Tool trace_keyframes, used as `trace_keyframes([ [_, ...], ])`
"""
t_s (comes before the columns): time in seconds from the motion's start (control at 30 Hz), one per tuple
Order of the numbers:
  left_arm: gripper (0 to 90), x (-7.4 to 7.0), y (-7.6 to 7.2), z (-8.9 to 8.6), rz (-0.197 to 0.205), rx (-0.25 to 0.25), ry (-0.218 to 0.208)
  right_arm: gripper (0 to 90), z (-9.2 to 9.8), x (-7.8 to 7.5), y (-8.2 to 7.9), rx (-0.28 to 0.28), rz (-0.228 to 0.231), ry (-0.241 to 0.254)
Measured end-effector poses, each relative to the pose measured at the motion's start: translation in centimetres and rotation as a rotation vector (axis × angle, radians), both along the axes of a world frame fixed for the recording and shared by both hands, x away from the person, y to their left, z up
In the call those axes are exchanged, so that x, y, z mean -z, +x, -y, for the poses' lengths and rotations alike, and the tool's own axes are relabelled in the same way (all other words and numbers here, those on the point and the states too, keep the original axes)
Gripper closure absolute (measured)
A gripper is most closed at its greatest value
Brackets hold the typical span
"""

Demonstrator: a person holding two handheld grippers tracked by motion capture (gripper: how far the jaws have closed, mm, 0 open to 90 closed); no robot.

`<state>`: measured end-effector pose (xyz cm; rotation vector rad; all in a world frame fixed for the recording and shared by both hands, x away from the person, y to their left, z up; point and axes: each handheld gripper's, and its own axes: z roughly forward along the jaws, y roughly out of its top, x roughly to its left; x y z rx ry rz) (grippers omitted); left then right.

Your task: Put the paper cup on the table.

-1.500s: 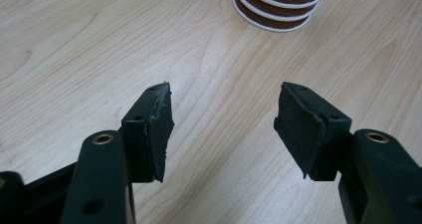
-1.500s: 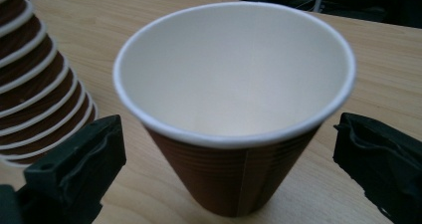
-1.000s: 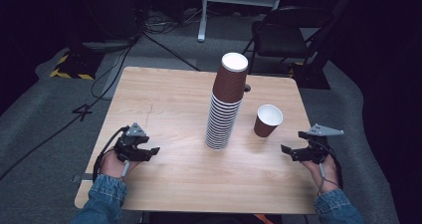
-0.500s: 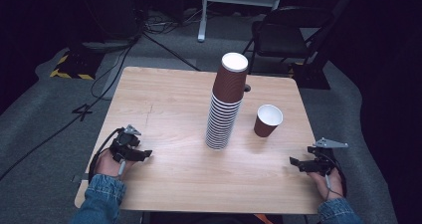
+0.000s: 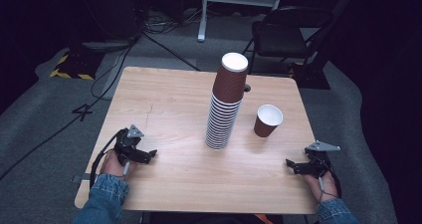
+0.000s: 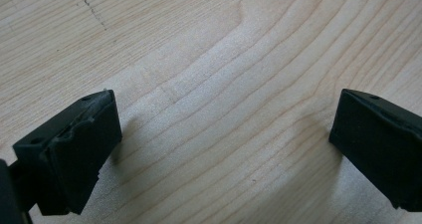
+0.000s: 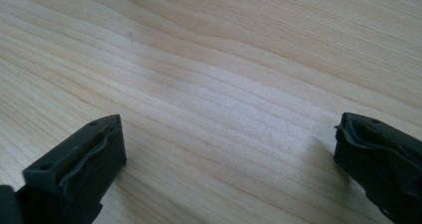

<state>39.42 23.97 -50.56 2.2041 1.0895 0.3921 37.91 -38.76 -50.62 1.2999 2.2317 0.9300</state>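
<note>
1. Brown paper cup stack (image 5: 226,107) upright mid-table, single cup (image 5: 267,120) just right of it.
2. Left gripper (image 5: 149,154) low near the wooden table's (image 5: 169,94) left edge, jaws just opened wide, nothing between.
3. Right gripper (image 5: 290,165) near the right edge, jaws wide, nothing between.

Brown ribbed cup stack (image 5: 225,109); brown single cup (image 5: 267,121), white inside; pale wood-grain table (image 5: 169,99).

The left gripper (image 5: 149,154) lies low at the table's (image 5: 174,99) near left corner, its fingers (image 6: 74,149) just opened wide with nothing between them. The right gripper (image 5: 291,165) sits near the right corner, fingers (image 7: 79,169) spread apart too.
</note>
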Motion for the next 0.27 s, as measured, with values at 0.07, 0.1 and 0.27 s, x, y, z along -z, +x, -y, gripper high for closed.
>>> trace_keyframes([
  [0.07,0.0,-0.01,0.02,0.01,0.0,0.001,0.001,0.0,0.0,0.0,0.0,0.0,0.0,0.0],
  [0.1,0.0,0.0,0.03,0.02,0.0,0.0,0.001,0.0,0.0,0.0,0.0,0.0,0.0,0.0],
  [0.27,0.0,-0.01,0.03,0.02,0.0,0.0,0.001,0.0,-0.01,0.0,0.01,0.0,0.0,0.0],
])
